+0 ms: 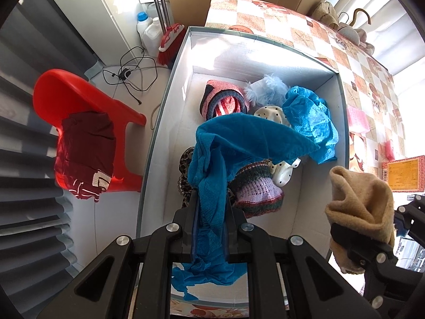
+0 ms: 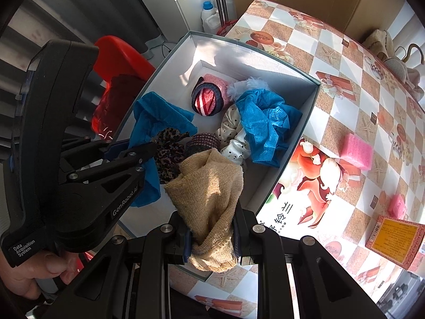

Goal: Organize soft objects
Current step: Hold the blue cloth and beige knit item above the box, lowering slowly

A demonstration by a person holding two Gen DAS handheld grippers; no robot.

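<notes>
My left gripper [image 1: 211,207] is shut on a teal knit cloth [image 1: 239,138] and holds it over the near end of a white open box [image 1: 265,53]. My right gripper [image 2: 211,223] is shut on a tan knit cloth [image 2: 209,186], held above the box's near right wall; it also shows in the left wrist view [image 1: 361,199]. In the box lie a red striped hat [image 1: 225,101], a blue mesh cloth [image 1: 313,117], a polka-dot cloth [image 2: 233,135], a purple knit hat [image 1: 255,188] and a leopard cloth [image 2: 170,154].
The box [image 2: 305,122] sits on a checkered tablecloth [image 2: 345,101] with pink sponges [image 2: 356,151] and an orange packet [image 2: 395,242]. A red chair [image 1: 79,101] with dark red clothing stands left of the table. A broom [image 1: 170,42] and bottles stand behind.
</notes>
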